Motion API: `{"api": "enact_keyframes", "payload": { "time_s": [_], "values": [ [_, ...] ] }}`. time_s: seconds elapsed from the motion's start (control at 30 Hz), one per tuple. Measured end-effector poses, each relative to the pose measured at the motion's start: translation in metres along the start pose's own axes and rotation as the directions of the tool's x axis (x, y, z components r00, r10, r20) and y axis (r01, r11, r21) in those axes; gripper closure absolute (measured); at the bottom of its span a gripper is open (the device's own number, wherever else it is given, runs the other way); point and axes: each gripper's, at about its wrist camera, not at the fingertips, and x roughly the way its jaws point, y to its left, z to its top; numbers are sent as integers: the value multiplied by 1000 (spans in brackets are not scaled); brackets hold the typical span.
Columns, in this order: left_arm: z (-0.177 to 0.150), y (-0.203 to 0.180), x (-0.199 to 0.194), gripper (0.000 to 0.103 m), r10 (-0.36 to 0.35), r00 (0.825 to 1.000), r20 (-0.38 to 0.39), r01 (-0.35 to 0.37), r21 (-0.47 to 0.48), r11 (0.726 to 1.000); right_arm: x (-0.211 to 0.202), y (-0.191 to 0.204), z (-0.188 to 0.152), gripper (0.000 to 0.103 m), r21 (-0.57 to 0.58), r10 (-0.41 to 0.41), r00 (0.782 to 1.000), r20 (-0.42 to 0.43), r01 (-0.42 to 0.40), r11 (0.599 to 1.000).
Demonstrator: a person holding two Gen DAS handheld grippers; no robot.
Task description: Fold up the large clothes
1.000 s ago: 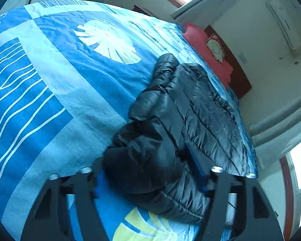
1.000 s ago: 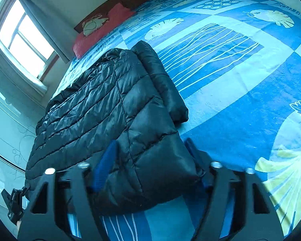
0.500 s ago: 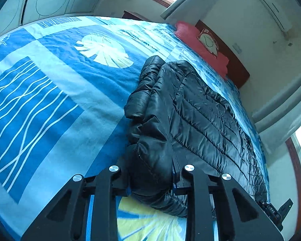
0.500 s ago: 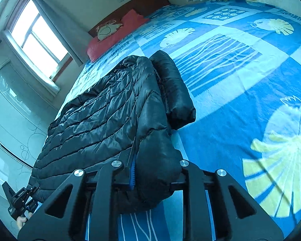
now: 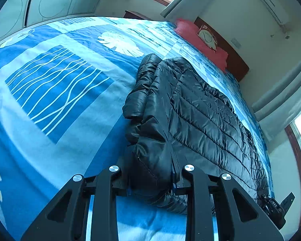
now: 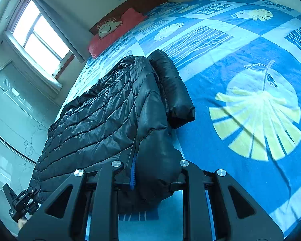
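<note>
A black quilted puffer jacket (image 5: 200,112) lies lengthwise on a blue patterned bedspread (image 5: 60,92), a sleeve folded along one side. My left gripper (image 5: 152,180) is shut on a near corner of the jacket's hem. The jacket shows in the right wrist view (image 6: 102,116) too, where my right gripper (image 6: 152,176) is shut on the other near corner of the hem. Both corners are bunched between the jaws and raised a little off the bed. Each gripper is visible at the far edge of the other's view (image 5: 275,206) (image 6: 20,202).
A red pillow (image 5: 198,38) and dark wooden headboard (image 6: 134,2) are at the far end of the bed. A window (image 6: 40,38) with curtains and a glass-fronted wardrobe (image 6: 8,110) stand on the jacket's side. Open bedspread (image 6: 250,80) lies on the other side.
Both grippers have gone from open around the jacket's near corners to shut on them, and both have lifted the hem slightly; the views have risen and tilted.
</note>
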Motion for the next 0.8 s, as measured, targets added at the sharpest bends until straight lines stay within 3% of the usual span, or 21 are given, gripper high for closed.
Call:
{"api": "enact_keyframes", "payload": {
  "time_s": [0.4,0.57,0.8],
  "values": [
    [-14,8,-10,76,7,1000,-7,-7,20,1000,-3,-15,-6,82,21,19,1000,-18,-19,1000],
    [-14,10,-8,67,33,999,-14,-32,45,998,-3,-19,-5,69,33,-5,1000,-25,6,999],
    [-14,10,-10,57,58,998,-20,-57,82,995,-12,-30,-11,60,32,-19,999,-26,20,999]
  ]
}}
